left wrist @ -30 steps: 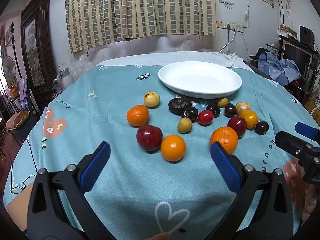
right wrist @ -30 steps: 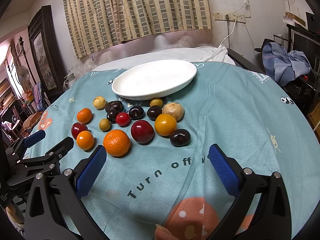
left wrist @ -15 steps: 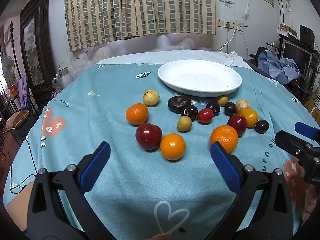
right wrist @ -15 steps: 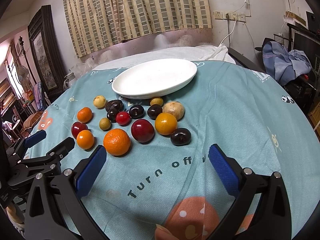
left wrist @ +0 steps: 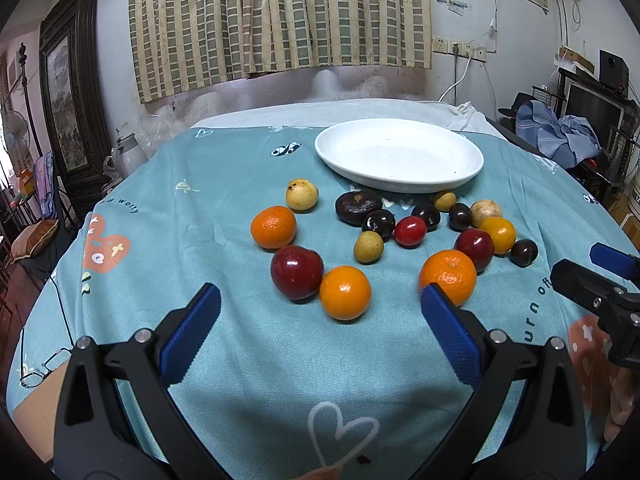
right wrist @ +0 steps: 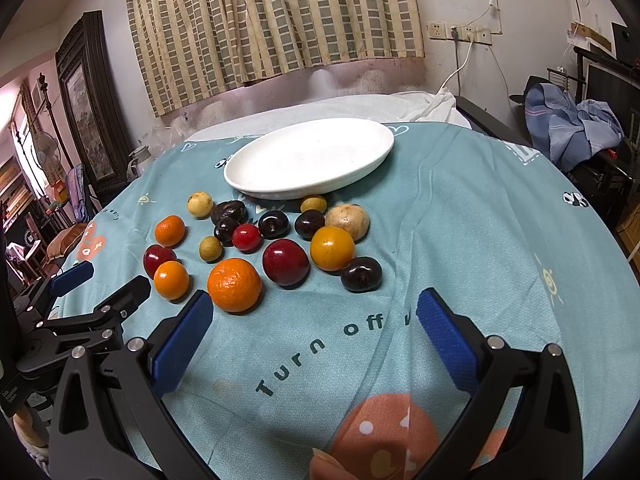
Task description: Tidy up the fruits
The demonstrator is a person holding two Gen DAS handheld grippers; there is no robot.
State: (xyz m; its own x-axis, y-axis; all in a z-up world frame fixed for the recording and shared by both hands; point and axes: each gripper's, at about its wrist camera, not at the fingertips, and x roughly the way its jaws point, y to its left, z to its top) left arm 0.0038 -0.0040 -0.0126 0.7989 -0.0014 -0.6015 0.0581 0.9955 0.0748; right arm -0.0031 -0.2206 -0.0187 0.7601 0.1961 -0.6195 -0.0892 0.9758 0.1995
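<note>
Both the left gripper [left wrist: 320, 318] and right gripper [right wrist: 314, 318] were held spread wide, empty. Round loose fruits [left wrist: 384, 236] lay mid-frame below the empty white oval plate [left wrist: 400, 184]; neighbours could be knocked rolling by a crowded grasp.

Both views show the fruits [left wrist: 344, 292] slightly lower in frame than earlier

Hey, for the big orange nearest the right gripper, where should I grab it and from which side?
Grip the big orange across its widest middle, coming from the near, open-cloth side with the right gripper, whose jaws stand wide open. It is round with no handle, so a centred pinch probably holds best. The dark red plum sits close on its right, so one finger must slip between them.
</note>
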